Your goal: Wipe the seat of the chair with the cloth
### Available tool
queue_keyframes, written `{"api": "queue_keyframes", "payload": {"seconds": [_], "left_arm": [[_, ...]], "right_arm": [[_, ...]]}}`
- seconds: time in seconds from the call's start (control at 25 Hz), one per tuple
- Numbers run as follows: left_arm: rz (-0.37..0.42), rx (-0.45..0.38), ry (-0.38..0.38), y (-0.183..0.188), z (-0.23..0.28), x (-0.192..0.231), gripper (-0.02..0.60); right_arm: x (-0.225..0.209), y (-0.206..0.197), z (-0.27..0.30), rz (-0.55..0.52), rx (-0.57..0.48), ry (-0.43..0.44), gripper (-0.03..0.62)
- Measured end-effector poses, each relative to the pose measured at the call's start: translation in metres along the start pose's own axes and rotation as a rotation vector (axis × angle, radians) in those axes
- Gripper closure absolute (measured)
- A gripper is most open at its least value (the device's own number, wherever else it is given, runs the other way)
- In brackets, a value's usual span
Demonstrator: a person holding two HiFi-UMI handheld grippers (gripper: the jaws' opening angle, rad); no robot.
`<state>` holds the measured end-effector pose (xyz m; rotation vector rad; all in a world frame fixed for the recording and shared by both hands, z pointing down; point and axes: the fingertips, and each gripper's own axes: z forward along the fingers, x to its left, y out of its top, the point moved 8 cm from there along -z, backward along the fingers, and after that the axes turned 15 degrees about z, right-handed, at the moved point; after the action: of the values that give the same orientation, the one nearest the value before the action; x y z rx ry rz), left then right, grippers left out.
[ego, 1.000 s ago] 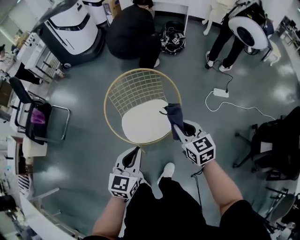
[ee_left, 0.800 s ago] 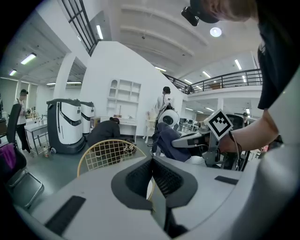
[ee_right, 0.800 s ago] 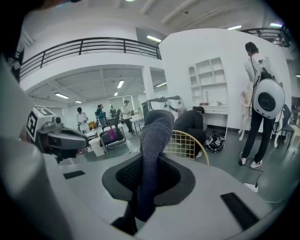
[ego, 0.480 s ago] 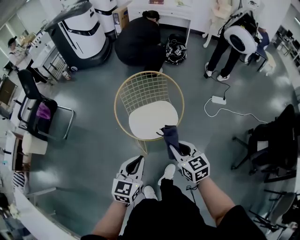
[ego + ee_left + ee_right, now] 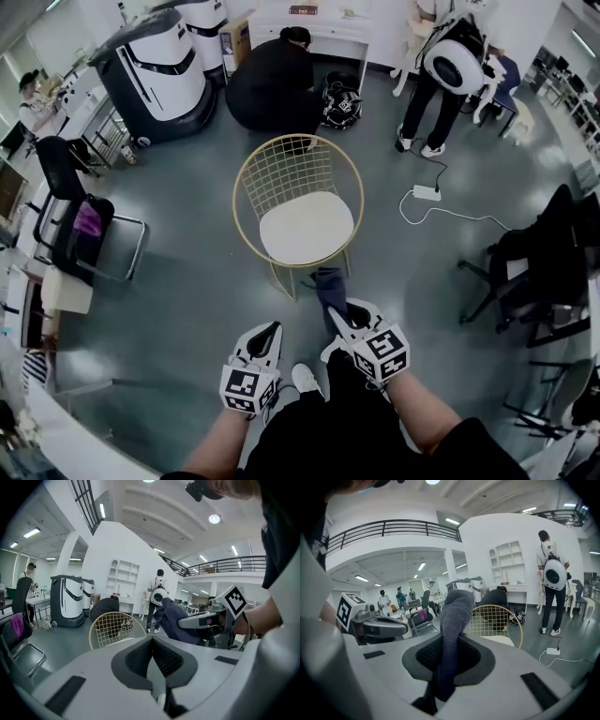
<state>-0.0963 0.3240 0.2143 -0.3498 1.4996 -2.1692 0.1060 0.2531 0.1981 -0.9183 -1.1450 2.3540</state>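
The chair (image 5: 305, 225) has a round white seat and a gold wire back, and it stands on the grey floor ahead of me. My right gripper (image 5: 335, 314) is shut on a dark blue cloth (image 5: 328, 284), held just off the seat's front edge, above the floor. In the right gripper view the cloth (image 5: 452, 620) stands up from between the jaws, with the chair (image 5: 497, 620) behind it. My left gripper (image 5: 270, 331) is shut on nothing, lower left of the chair. The left gripper view shows the chair (image 5: 115, 627) and the cloth (image 5: 176, 623).
A crouching person in black (image 5: 272, 84) is right behind the chair, beside a big white machine (image 5: 164, 66). A standing person with a round white backpack (image 5: 450, 66) is at the back right. A power strip (image 5: 424, 192) and its cable lie right of the chair. Black office chairs (image 5: 80, 234) (image 5: 544, 262) flank the space.
Both grippers have drawn back towards me. The cloth has come off the seat's right side and now hangs in front of the chair. The chair lies farther from me.
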Motion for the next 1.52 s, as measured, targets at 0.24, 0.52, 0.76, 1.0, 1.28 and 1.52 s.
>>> {"api": "queue_keyframes", "payload": {"seconds": [0.24,0.52,0.76,1.0,1.28,1.52], "left_arm": [[0.017,-0.009,-0.024,-0.002,-0.021,-0.013,0.569],[0.038,-0.035,-0.005,0.011,-0.032,-0.025,0.569],[0.027,-0.037,0.011,0.027,-0.022,-0.039,0.569],[0.040,-0.060,0.001,0.044,-0.013,-0.054,0.569],[0.049,-0.066,-0.011,0.049,-0.010,-0.061,0.569],[0.053,-0.062,-0.016,0.046,-0.012,-0.064,0.569]], "right_arm": [[0.027,-0.016,-0.022,-0.003,0.005,0.004,0.531],[0.029,-0.016,-0.049,-0.015,-0.019,0.000,0.531],[0.017,-0.016,-0.074,-0.009,-0.040,-0.013,0.531],[0.002,-0.020,-0.093,0.007,-0.041,-0.028,0.531],[-0.001,-0.020,-0.098,0.012,-0.043,-0.031,0.531],[0.001,-0.025,-0.098,0.019,-0.042,-0.028,0.531]]}}
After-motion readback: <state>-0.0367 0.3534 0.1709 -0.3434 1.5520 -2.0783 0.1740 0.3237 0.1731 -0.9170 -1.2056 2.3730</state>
